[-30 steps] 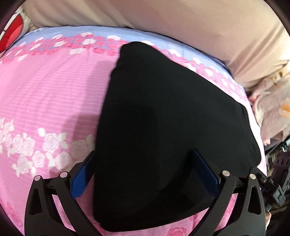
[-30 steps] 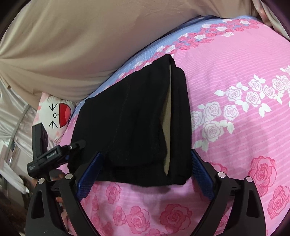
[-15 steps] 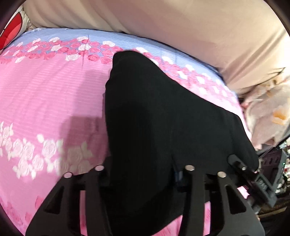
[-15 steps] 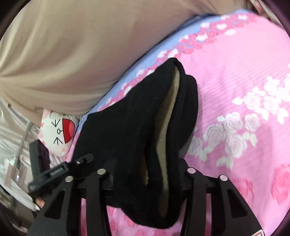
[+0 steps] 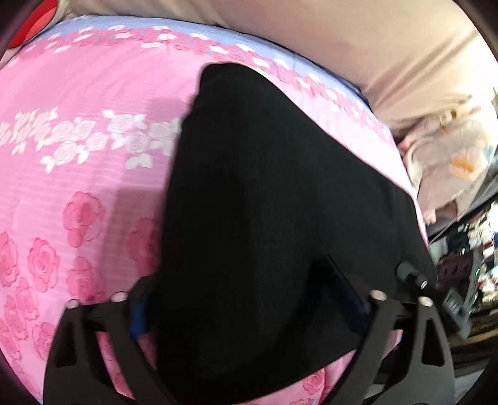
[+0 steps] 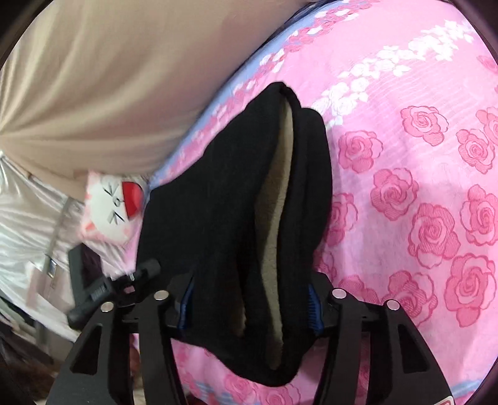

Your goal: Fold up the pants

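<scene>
- The left gripper (image 5: 246, 307) is seen clamped on the near edge of the black pants (image 5: 280, 202); its blue-padded fingers (image 5: 138, 314) are pressed against a thick bunch of the fabric, which bulges out between them and over the right-hand finger.
- The right gripper (image 6: 249, 308) is likewise closed on the pants (image 6: 224, 199), with the stacked layers squeezed between its blue pads (image 6: 312, 308).
- In the right wrist view, a beige fleece lining (image 6: 277, 199) is exposed as a long strip between the black layers, running from the grip up toward the far end of the garment.
- A rounded fold of the pants is seen hanging below the right gripper's fingers, in front of the bedspread.
- The pants are spread as a folded, roughly triangular mass across the pink rose-patterned bedspread (image 5: 77, 174), narrowing toward the far end, which lies close to the blue border band (image 5: 149, 26) of the spread.
- The near part of the garment appears lifted off the bedspread by both grips; how far the rest is raised cannot be told.
- A beige cover (image 6: 102, 81) is seen beyond the blue band, at the far side of the bed.
- A white cushion with a cat face and a red patch (image 6: 112, 208) is seen at the left of the right wrist view, beside the pants.
- The other gripper's black body (image 6: 102, 289) is visible low at the left of that view.
- Both pictures are blurred.
</scene>
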`<act>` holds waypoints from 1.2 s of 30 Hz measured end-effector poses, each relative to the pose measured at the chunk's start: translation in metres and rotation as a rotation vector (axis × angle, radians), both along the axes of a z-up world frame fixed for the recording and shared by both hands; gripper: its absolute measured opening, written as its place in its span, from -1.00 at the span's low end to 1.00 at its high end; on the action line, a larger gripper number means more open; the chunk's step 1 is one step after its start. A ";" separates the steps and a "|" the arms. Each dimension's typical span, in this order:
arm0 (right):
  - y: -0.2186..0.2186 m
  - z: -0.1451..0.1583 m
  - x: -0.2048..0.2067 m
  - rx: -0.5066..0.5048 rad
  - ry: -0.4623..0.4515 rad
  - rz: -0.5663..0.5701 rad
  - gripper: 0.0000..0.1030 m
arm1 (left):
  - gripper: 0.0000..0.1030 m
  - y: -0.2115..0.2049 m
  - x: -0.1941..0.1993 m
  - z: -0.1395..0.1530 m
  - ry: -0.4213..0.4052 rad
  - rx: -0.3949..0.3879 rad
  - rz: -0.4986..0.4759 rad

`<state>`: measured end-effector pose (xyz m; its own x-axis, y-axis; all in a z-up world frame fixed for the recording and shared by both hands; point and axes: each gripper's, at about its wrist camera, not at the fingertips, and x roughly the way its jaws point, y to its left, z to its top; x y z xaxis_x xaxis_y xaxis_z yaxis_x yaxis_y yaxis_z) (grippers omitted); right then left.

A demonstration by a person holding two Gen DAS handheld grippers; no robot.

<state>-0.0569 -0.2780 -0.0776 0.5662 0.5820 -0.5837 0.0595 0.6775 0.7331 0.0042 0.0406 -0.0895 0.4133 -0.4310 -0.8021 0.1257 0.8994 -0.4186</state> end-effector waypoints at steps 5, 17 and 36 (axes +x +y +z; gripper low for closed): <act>0.023 0.007 0.005 -0.155 -0.033 0.023 0.02 | 0.49 -0.018 -0.003 0.001 -0.049 0.073 0.021; 0.033 0.082 -0.021 -0.152 -0.212 0.051 -0.20 | -0.32 0.008 -0.028 0.070 -0.161 -0.050 -0.034; 0.048 0.184 -0.015 -0.188 -0.542 0.060 -0.20 | -0.32 0.025 -0.045 0.180 -0.494 -0.033 -0.052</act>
